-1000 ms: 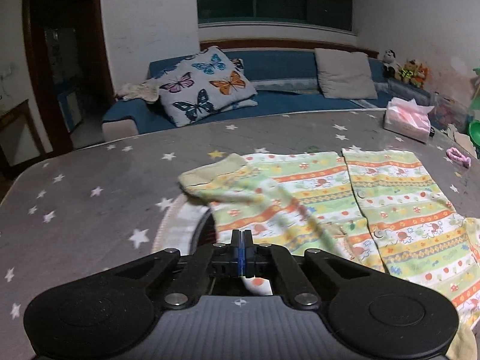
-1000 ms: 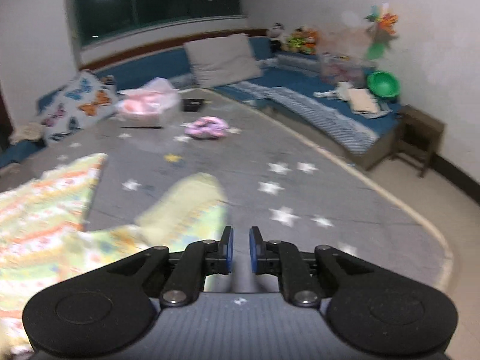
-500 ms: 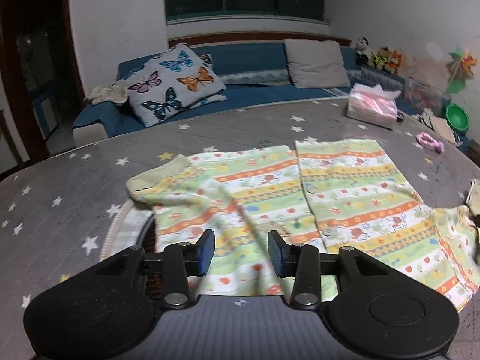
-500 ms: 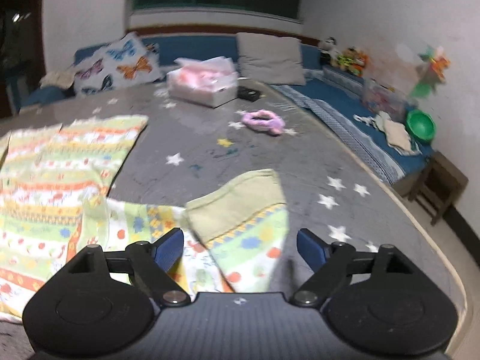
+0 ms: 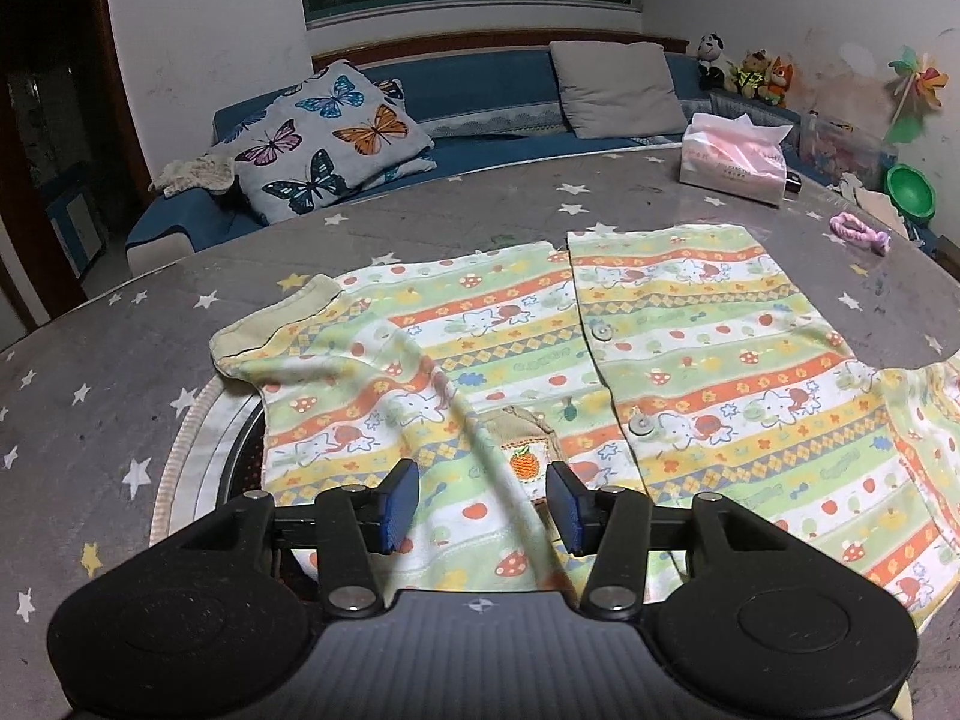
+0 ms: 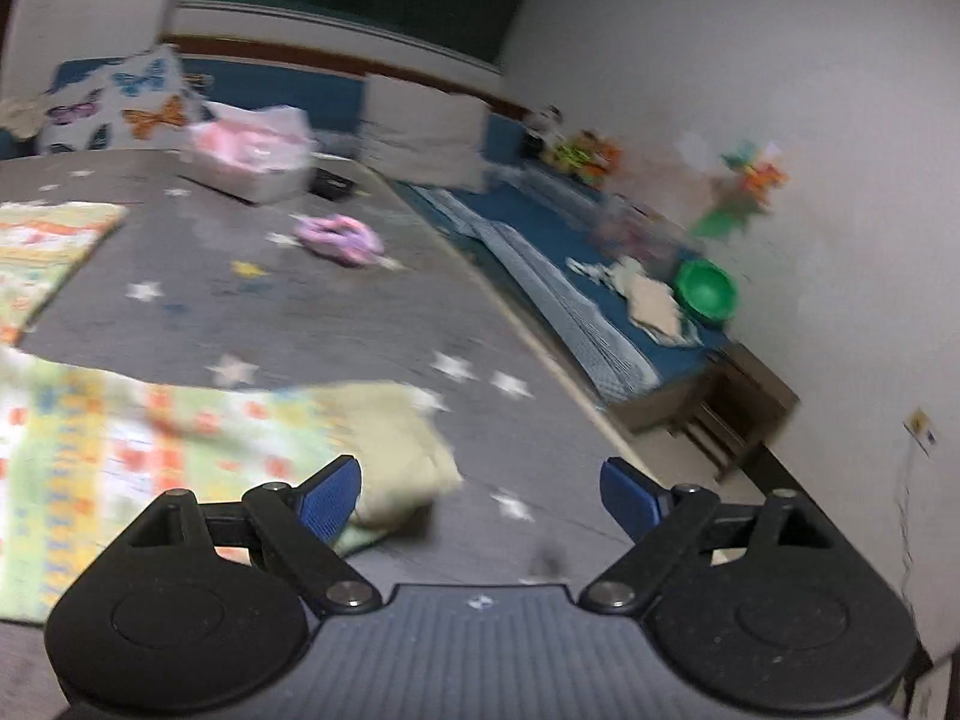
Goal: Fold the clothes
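A child's shirt (image 5: 660, 324) with green, orange and yellow stripes lies spread open on the grey star-patterned table (image 5: 120, 372), button placket up the middle. Its left sleeve (image 5: 288, 336) lies flat at the far left. My left gripper (image 5: 483, 504) hovers over the near collar edge with its jaws opening. A ridge of cloth runs between the blue pads, which do not press on it. In the blurred right wrist view, my right gripper (image 6: 480, 495) stands wide open. The shirt's other sleeve (image 6: 384, 438) lies on the table by its left finger.
A pink tissue pack (image 5: 735, 165) and a pink hair tie (image 5: 861, 231) sit at the table's far right. The curved table edge (image 6: 540, 348) runs close on the right, with a blue sofa, a green bowl (image 6: 705, 288) and a butterfly cushion (image 5: 327, 138) beyond.
Both grippers went from shut or nearly shut to open. The cloth the left one pinched now lies loose between its pads. The right sleeve has settled on the table, and the right view swung rightward.
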Available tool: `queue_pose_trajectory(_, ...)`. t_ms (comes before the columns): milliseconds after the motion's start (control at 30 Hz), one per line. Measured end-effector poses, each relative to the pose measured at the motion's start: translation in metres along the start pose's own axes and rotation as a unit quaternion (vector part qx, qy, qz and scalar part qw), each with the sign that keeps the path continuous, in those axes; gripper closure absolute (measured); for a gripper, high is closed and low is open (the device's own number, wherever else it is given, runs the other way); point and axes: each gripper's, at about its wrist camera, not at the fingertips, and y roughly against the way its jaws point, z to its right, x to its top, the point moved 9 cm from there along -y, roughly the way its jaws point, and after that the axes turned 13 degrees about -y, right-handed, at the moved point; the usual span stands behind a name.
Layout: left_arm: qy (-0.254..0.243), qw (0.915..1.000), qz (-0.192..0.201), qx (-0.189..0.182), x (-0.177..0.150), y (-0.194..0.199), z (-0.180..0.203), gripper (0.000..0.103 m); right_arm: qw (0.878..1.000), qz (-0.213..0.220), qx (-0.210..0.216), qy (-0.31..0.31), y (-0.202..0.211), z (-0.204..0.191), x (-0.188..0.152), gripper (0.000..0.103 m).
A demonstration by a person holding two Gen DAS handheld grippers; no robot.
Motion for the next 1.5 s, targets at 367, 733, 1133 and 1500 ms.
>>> queue_pose_trajectory(367,0.014,0.9997,-0.009,0.018,-0.004,-0.005,-0.016,0.052,0.98,-0.045,0.177,-0.08,0.018,-0.039,0.005,0.014)
queue_pose_trajectory(733,0.071,0.9973,0.003,0.017,0.036,-0.025,-0.061,0.06,0.973,-0.078,0.206,-0.063,0.009,-0.068,-0.016,0.014)
queue_pose_trajectory(1133,0.088,0.9934,-0.054,0.05,0.053,-0.096,-0.077,0.084,0.972,-0.078,0.213,-0.058,0.005,-0.071,-0.014,0.01)
queue_pose_trajectory(1500,0.125,0.9889,0.003,0.08,0.028,-0.027,-0.122,0.102,0.973,-0.08,0.209,-0.055,0.004,-0.072,-0.013,0.009)
